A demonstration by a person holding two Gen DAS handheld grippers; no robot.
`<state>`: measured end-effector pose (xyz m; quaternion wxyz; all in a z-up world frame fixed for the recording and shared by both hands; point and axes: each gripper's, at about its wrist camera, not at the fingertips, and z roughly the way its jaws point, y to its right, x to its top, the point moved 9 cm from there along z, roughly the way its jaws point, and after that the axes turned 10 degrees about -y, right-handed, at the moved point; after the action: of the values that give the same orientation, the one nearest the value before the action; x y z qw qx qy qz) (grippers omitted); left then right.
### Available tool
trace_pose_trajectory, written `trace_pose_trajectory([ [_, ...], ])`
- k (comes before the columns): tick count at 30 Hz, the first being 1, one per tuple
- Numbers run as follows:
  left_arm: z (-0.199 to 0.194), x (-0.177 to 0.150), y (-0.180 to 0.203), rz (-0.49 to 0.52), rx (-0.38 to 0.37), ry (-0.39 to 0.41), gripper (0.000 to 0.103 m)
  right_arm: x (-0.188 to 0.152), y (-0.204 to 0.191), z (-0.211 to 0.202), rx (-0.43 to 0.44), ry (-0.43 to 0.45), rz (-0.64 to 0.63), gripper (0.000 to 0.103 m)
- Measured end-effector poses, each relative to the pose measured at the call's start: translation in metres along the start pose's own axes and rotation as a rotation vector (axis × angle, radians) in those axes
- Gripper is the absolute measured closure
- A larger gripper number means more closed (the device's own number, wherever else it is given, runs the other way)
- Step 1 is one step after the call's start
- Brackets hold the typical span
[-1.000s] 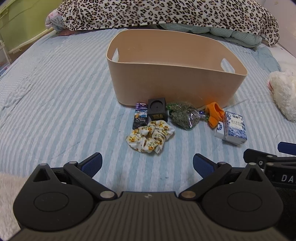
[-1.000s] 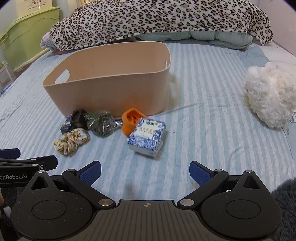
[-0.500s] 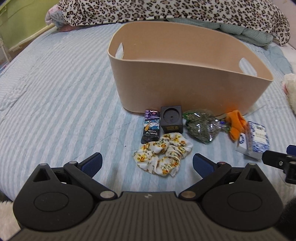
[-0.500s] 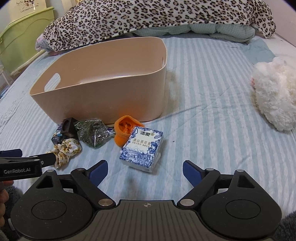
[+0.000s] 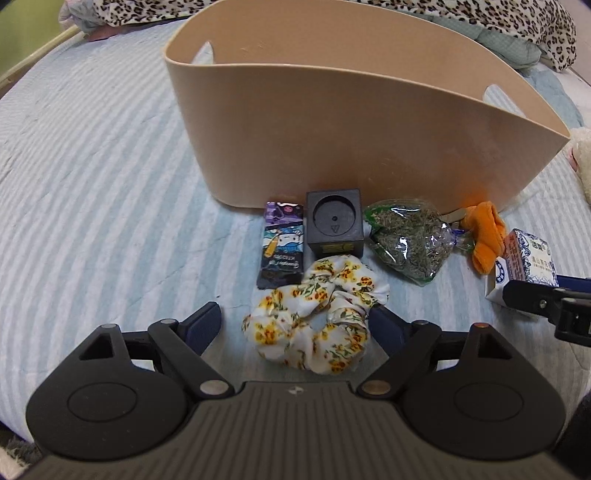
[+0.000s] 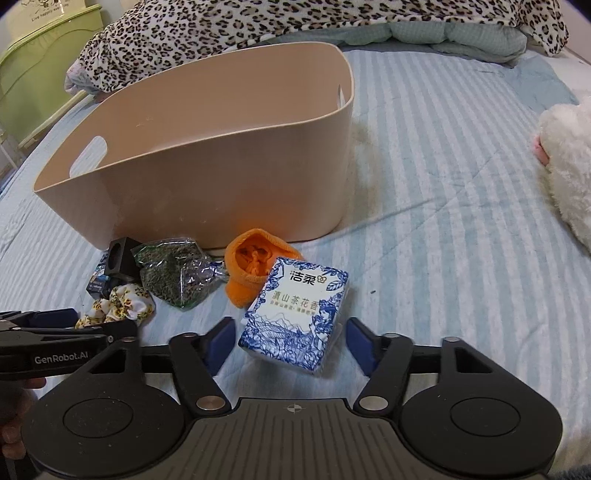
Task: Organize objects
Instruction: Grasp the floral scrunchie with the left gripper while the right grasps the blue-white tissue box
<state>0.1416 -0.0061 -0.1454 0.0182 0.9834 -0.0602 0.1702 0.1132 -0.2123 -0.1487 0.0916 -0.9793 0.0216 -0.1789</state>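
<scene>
A beige tub [image 5: 332, 122] [image 6: 207, 162] stands on the striped bed. Small items lie in a row before it: a purple packet [image 5: 282, 243], a black cube [image 5: 334, 221], a bag of dried herbs [image 5: 410, 236] [image 6: 173, 271], an orange cloth [image 5: 485, 236] [image 6: 255, 262], a blue-white tissue pack [image 6: 295, 314] [image 5: 524, 262] and a floral scrunchie [image 5: 314, 317] [image 6: 118, 304]. My left gripper [image 5: 295, 321] is open, its fingers on either side of the scrunchie. My right gripper [image 6: 288, 339] is open, its fingers on either side of the tissue pack.
A leopard-print blanket [image 6: 295, 22] lies piled behind the tub. A white plush toy [image 6: 569, 155] lies at the right. A green bin [image 6: 40, 48] stands off the bed at the far left. Striped bedding [image 6: 443, 221] lies open to the right of the tub.
Both grippers have moved forward and down towards the items. The scrunchie now lies between the left fingers and the tissue pack between the right fingers.
</scene>
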Motion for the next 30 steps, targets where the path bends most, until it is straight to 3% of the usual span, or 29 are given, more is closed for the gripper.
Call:
trace_pose_trajectory([
  [3, 0.002, 0.001, 0.004, 0.015, -0.006, 0.006, 0.022, -0.001, 0.000, 0.005, -0.011, 0.006, -0.003, 0.051],
  [9, 0.000, -0.001, 0.009, 0.054, -0.024, 0.024, 0.046, -0.002, 0.001, 0.004, -0.006, 0.024, -0.007, 0.057],
  [11, -0.003, -0.003, 0.011, 0.072, -0.042, 0.027, 0.073, -0.002, 0.002, 0.001, -0.005, 0.032, -0.003, 0.058],
  [16, -0.015, -0.008, 0.007, 0.053, -0.068, 0.024, 0.090, -0.001, 0.003, -0.010, 0.012, 0.053, 0.006, 0.060],
  [22, -0.042, -0.010, 0.000, 0.027, -0.089, 0.051, 0.090, 0.000, 0.006, -0.031, 0.023, 0.101, 0.016, 0.060],
  [30, -0.090, 0.013, -0.006, 0.016, -0.094, 0.151, 0.090, 0.014, 0.005, -0.074, 0.049, 0.212, 0.020, 0.060],
])
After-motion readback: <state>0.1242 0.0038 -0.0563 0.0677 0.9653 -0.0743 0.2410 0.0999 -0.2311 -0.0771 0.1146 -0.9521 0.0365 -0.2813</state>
